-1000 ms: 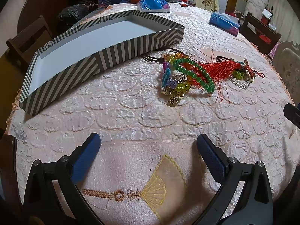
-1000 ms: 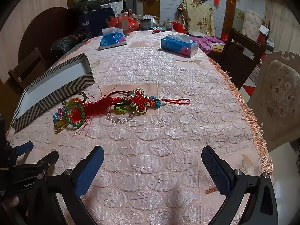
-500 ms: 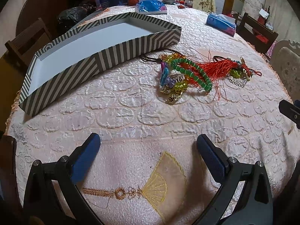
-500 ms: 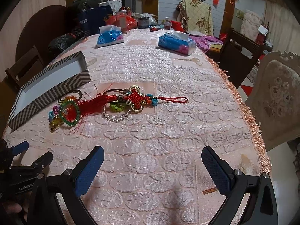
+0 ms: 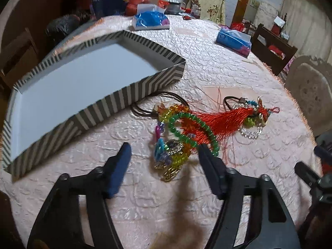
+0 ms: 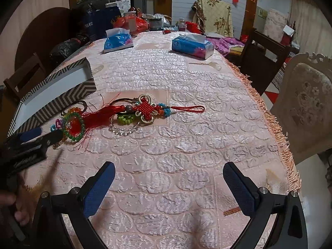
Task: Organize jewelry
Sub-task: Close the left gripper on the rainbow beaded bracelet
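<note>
Now the left gripper [image 5: 164, 157] hangs with jaws apart around a tangled heap of coloured bead bracelets [image 5: 176, 143] beside the striped shallow cardboard box [image 5: 124, 99]; the right gripper [image 6: 169, 178] gapes wide above pink quilted tablecloth [image 6: 186, 145].

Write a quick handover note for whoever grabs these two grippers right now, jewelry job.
Left gripper: open, low over the near end of the jewelry pile, jaws either side of the gold chain; nothing gripped.
Right gripper: open, empty, over bare tablecloth, away from the pile.
Pile on the cloth beside the striped box: green bead bracelet, red tassel knot, clear bead bracelet, brown cords.
Done: nothing is in the box.
Left: pick up each piece and place it in the box, probably chain end first.
</note>
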`<state>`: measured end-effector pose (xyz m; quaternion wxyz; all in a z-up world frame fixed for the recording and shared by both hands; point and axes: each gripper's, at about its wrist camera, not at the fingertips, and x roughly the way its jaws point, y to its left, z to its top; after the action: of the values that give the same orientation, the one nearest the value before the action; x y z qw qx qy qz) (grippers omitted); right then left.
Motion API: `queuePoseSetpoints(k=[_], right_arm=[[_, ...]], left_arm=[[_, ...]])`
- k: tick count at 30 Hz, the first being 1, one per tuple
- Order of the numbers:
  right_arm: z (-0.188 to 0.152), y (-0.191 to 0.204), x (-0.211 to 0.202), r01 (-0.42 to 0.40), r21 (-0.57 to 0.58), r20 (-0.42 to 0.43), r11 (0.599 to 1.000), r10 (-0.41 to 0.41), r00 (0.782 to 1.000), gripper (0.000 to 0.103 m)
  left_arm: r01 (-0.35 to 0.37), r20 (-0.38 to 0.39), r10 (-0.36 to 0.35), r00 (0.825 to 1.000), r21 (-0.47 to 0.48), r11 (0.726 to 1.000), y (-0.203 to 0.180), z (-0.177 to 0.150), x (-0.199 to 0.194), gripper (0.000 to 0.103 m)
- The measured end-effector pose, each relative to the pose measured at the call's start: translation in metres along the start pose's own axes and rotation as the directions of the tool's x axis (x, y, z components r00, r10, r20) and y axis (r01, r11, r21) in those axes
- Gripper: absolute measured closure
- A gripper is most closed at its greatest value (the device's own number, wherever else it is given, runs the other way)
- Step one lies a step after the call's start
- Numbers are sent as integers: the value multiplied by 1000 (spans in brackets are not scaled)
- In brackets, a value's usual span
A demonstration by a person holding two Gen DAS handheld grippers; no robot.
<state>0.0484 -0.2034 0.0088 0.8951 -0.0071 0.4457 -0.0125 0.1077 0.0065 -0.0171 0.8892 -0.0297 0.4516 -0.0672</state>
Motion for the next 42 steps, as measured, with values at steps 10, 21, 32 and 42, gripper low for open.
queuePoseSetpoints(k=[10, 21, 32, 42], right_arm=[[0, 1, 3, 1, -7, -4, 1000, -1, 1000, 0], [0, 0, 1, -1, 0, 0, 1000, 1, 1000, 0], [-1, 2, 2, 11, -8, -1, 1000, -11, 1000, 0], [-1, 1, 3, 17, -2, 0, 1000, -17, 1000, 0]], left_arm=[[54, 32, -55, 998, 24, 998, -11, 14, 2, 40], [84, 7, -85, 996, 39, 996, 7, -17, 1, 72], [163, 7, -163, 987, 19, 986, 24, -29, -11, 79], [244, -16, -243, 970, 33, 969, 16, -39, -24, 89]])
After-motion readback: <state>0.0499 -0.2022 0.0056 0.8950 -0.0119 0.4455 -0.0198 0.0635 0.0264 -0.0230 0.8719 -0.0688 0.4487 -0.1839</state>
